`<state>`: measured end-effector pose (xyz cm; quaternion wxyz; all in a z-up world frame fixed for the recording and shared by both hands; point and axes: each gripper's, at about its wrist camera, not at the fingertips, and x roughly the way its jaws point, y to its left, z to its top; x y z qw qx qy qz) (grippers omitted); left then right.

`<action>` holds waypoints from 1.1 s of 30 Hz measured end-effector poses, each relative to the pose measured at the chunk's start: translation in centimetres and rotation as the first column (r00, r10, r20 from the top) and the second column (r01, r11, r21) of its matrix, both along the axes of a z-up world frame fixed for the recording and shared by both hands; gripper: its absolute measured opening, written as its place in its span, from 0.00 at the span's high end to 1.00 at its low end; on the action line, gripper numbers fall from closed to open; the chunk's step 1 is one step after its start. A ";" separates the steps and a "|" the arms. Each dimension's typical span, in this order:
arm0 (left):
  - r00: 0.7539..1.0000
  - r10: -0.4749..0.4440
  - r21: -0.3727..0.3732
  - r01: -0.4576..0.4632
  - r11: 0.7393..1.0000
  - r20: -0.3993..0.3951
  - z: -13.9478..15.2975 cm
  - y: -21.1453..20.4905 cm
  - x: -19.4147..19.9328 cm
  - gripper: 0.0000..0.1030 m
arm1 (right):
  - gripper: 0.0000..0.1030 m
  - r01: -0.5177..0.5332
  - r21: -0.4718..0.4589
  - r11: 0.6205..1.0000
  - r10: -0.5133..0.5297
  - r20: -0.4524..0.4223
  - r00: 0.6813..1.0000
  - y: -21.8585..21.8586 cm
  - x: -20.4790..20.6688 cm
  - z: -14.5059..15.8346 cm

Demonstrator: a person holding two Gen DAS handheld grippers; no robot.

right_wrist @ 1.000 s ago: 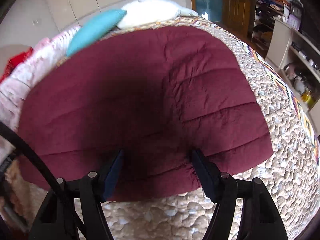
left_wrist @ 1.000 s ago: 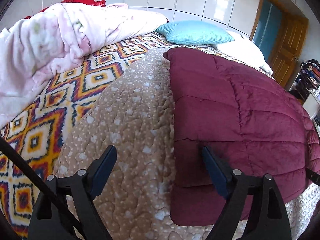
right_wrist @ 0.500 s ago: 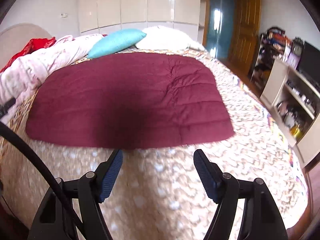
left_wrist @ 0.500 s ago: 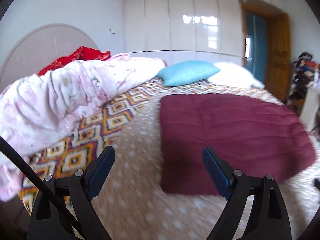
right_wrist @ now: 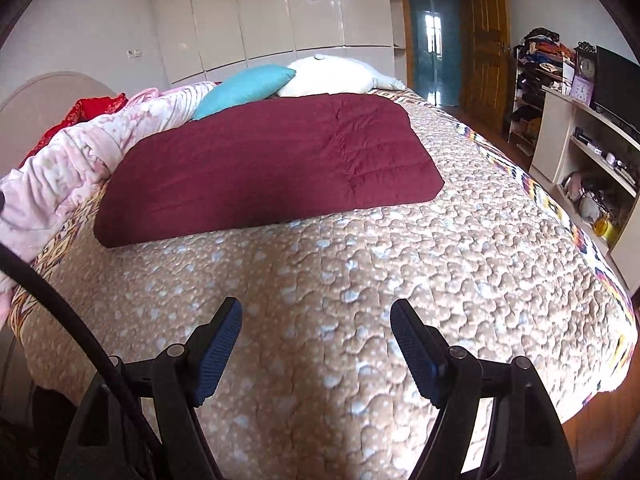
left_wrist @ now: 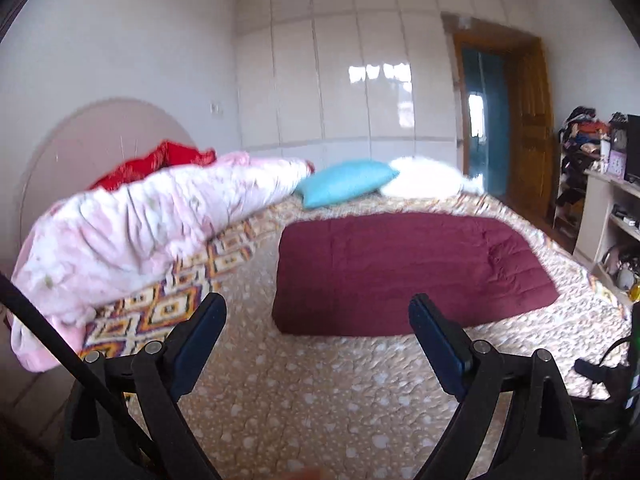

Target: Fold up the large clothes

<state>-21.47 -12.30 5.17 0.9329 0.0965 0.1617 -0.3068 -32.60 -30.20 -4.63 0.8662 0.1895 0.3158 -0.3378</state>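
Bed [right_wrist: 400, 280] with beige quilted cover, geometric patterned border along the edges. Crumpled pink blanket [left_wrist: 140, 232] heaped on the bed's left side, red fabric [left_wrist: 160, 162] behind it by the rounded headboard [left_wrist: 92, 136]. Turquoise pillow [right_wrist: 244, 90] touching white pillow [right_wrist: 332, 76] at the far end. Glossy white wardrobe doors [right_wrist: 280, 12] on the back wall, wooden door [right_wrist: 484, 40] open beside them. Right side: cluttered shelf unit [right_wrist: 588, 160], dark TV screen [right_wrist: 616, 80], small clock [right_wrist: 586, 68].
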 end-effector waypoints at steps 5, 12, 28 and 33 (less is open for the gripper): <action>0.985 -0.170 -0.032 0.168 0.985 -0.043 0.9 0.7 -4.0 0.09 | 0.21 0.004 0.002 1.000 -0.004 0.034 0.999 1.5 -1.7 1.1; 0.953 -0.191 0.129 0.225 0.966 -0.237 -2.9 -1.2 -3.8 0.09 | 0.19 0.067 0.000 0.998 -0.067 0.017 0.998 2.1 -2.8 1.7; 0.839 0.100 0.339 0.105 0.935 -0.535 -16.0 -2.5 5.3 0.09 | 0.18 0.070 0.061 0.996 -0.064 -0.090 0.994 2.6 -1.4 -1.6; 0.825 0.102 0.330 0.107 0.938 -0.556 -17.1 -2.2 5.8 0.09 | 0.18 0.052 0.066 0.996 -0.045 -0.104 0.994 3.0 -0.9 -2.0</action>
